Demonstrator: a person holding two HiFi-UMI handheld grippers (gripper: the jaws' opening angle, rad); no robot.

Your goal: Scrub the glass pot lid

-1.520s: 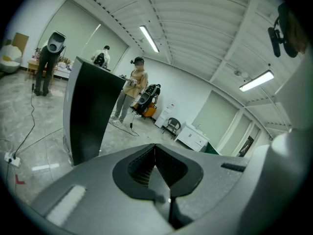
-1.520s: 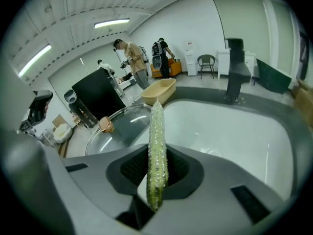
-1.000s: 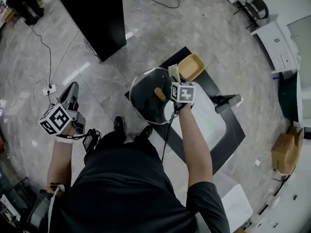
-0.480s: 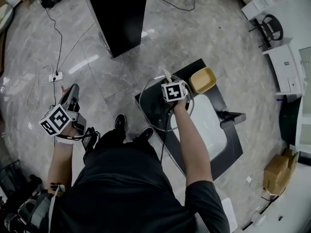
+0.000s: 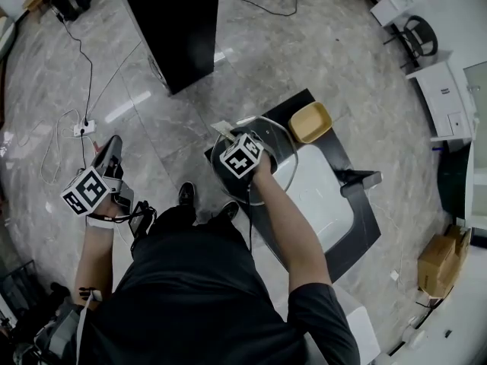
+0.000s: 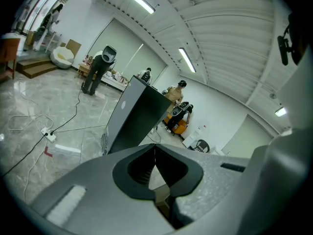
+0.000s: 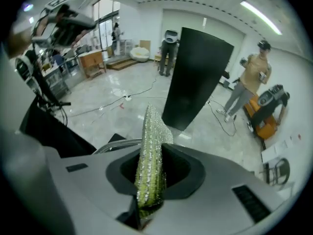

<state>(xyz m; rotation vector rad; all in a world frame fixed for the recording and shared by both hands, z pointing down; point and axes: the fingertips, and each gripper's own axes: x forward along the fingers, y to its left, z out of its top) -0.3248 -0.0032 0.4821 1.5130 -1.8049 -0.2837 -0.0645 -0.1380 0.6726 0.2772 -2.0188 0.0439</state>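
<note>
The right gripper point(image 5: 231, 138) was clamped on a glittery green scouring pad point(image 7: 150, 155), held edge-out over the glass lid point(image 5: 277, 150). The lid lay on the black counter point(image 5: 358, 238) at the sink's point(image 5: 323, 192) edge, apparently ready for rubbing. The left gripper point(image 5: 109, 152) hung aside, jaws together and empty. No readable writing showed.

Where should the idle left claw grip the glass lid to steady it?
Likely the thin near-left rim of the lid, pinched edge-on from the left: the right claw and sponge cover its middle, and that edge lies bare nearest the left claw.
</note>
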